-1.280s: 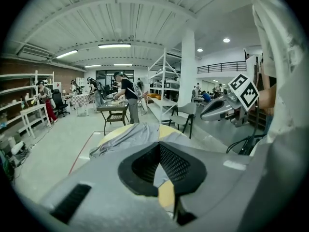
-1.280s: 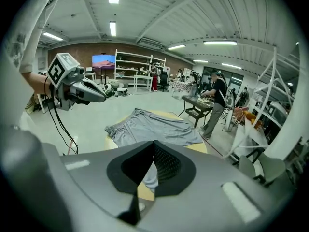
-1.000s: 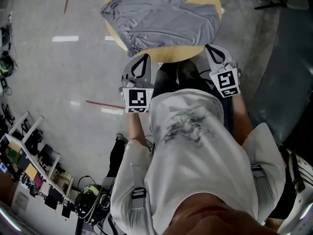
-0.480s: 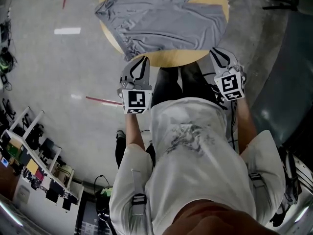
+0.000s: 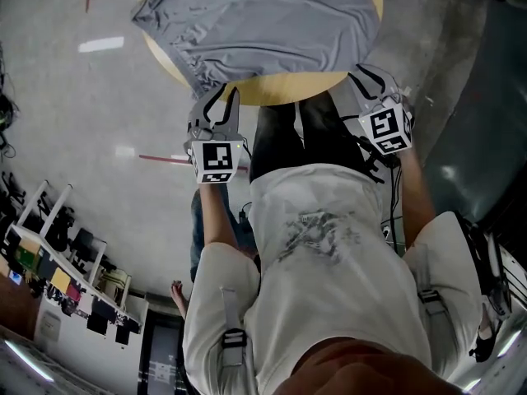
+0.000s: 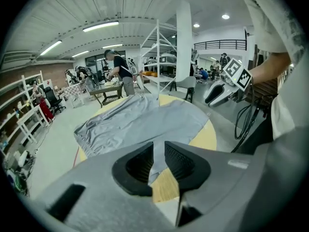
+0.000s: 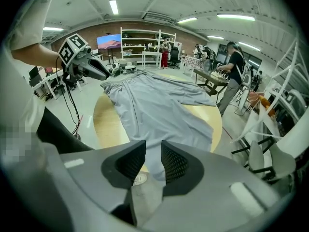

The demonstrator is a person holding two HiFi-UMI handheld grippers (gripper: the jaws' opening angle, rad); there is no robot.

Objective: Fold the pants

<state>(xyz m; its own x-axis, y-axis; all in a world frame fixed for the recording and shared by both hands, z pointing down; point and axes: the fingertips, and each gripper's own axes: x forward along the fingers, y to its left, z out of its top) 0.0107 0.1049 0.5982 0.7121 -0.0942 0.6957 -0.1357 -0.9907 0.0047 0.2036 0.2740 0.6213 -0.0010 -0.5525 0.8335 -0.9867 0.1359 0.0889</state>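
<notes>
Grey pants (image 5: 263, 31) lie spread flat over a round wooden table (image 5: 288, 89), waistband to the left. My left gripper (image 5: 217, 99) hovers at the table's near left edge, just off the waistband corner. My right gripper (image 5: 363, 77) hangs at the near right edge beside the leg end. In the left gripper view the jaws (image 6: 159, 147) are open, have just been opening, and the pants (image 6: 145, 120) lie beyond them. In the right gripper view the gripper (image 7: 153, 147) is likewise open and has just been opening, with nothing between its pads and the pants (image 7: 159, 105) ahead.
The person's dark trouser legs (image 5: 300, 134) stand against the table's near edge between the grippers. Cables (image 5: 394, 188) hang by the right arm. Shelving (image 5: 58, 245) stands on the floor at left. People work at tables (image 6: 118, 79) farther off.
Both grippers have dropped and drawn in to the table's near edge. The pants have not moved on the table.
</notes>
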